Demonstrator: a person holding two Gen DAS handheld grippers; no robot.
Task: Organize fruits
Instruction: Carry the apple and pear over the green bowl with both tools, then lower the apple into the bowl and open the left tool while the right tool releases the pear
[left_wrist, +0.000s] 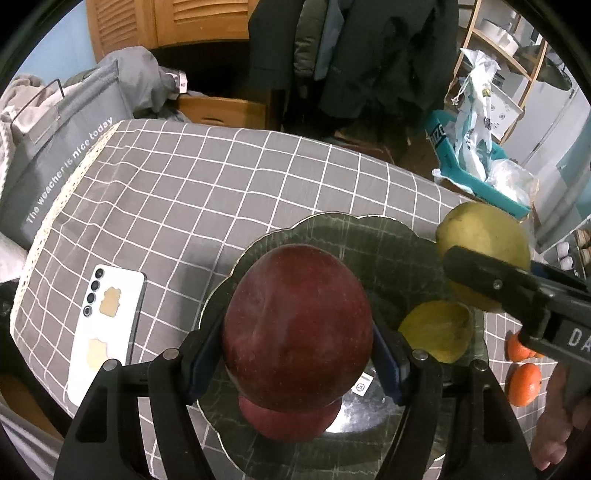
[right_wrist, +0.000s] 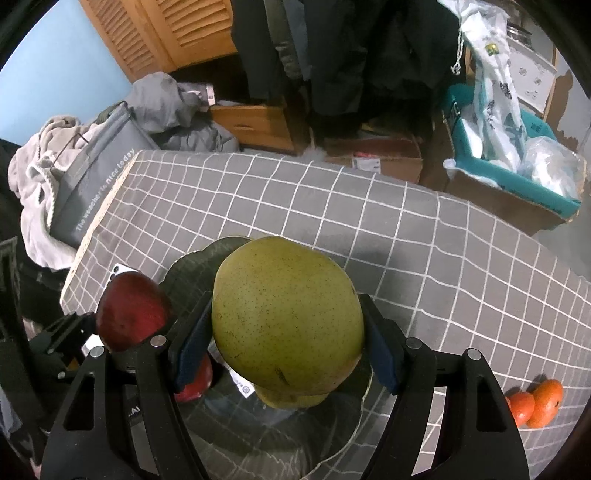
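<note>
While the left gripper (left_wrist: 297, 365) clamps a red apple (left_wrist: 297, 325) just above the glass plate (left_wrist: 388, 236), the right gripper (right_wrist: 284, 354) beside it grips a green pear (right_wrist: 286, 317), two oranges (right_wrist: 535, 404) off to its right.

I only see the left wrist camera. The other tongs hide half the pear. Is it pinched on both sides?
Observer: Yes. The right tongs have blue pads pressed on both sides of the pear.
Operator: Is the pear plain green?
Observer: No, tiny dark speckles cover it.
Operator: Anything else I miss?
Observer: A cardboard box sits just beyond the table.
</note>
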